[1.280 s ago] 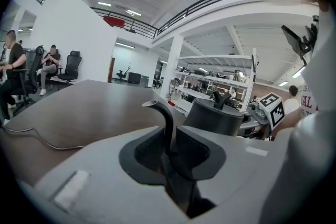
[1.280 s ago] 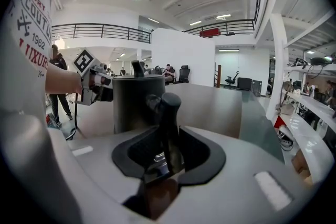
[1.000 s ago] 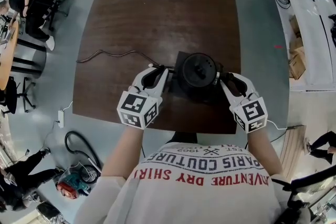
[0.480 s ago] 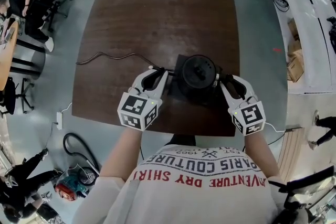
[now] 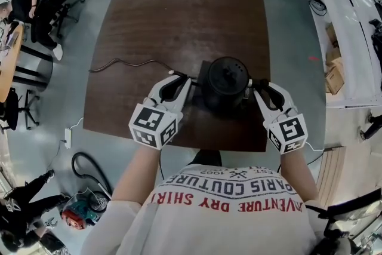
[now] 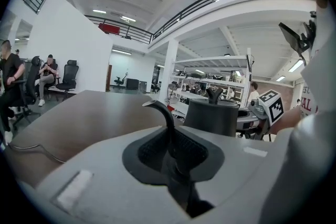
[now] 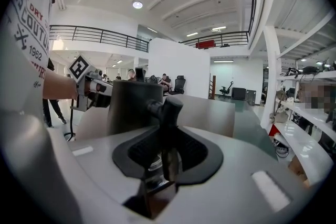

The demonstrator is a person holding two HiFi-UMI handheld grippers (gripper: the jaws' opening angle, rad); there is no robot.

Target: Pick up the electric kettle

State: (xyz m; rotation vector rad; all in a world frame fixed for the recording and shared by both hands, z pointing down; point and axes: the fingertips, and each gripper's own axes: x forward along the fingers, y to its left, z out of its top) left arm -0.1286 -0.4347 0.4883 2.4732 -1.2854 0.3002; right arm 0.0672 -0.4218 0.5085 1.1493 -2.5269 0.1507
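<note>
The black electric kettle (image 5: 227, 77) hangs between my two grippers, just above its dark square base (image 5: 203, 76) on the brown table (image 5: 179, 9). My left gripper (image 5: 179, 82) is shut on the thin curved spout (image 6: 166, 113), with the kettle body (image 6: 212, 118) beyond it. My right gripper (image 5: 261, 89) holds the handle (image 7: 167, 108); its jaws are closing with the handle between them and the pads pressing on it. In the right gripper view the kettle body (image 7: 134, 105) stands just past the handle.
A thin power cord (image 5: 119, 63) snakes left from the base across the table. The table's near edge (image 5: 179, 143) lies just below the grippers. Office chairs and seated people (image 5: 36, 3) are at the far left, with shelves and boxes (image 5: 334, 68) to the right.
Both grippers have risen with the kettle between them. In the head view the kettle looks larger and closer, and has come up off its base.
</note>
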